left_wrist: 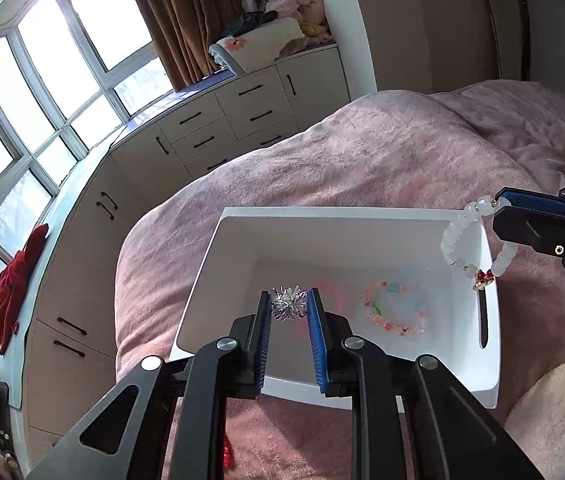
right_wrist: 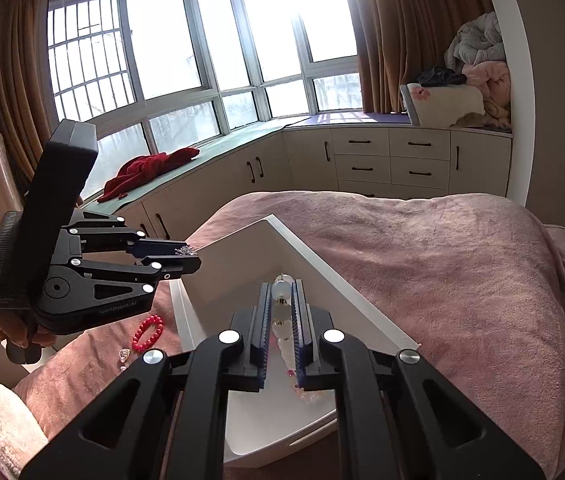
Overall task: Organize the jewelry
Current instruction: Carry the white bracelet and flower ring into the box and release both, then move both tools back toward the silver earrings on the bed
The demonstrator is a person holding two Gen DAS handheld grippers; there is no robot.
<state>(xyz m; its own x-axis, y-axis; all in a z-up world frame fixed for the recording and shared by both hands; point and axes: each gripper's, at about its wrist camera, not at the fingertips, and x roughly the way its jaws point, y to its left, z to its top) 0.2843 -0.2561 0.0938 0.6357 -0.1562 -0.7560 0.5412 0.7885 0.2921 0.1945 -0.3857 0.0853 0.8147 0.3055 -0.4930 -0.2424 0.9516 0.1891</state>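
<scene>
Blue-padded left tongs (left_wrist: 290,308): clamped on spiky silver ornament (left_wrist: 289,303), light, prickly, above white tray (left_wrist: 242,248).
Right tongs (right_wrist: 281,294): pinching white bead bracelet (left_wrist: 452,240); slippery, grip between beads.
Bed (left_wrist: 362,152): pink blanket beneath.

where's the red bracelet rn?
Right wrist view, lower left: the red bracelet lies on the pink blanket, outside the white tray, just below the left gripper.
</scene>
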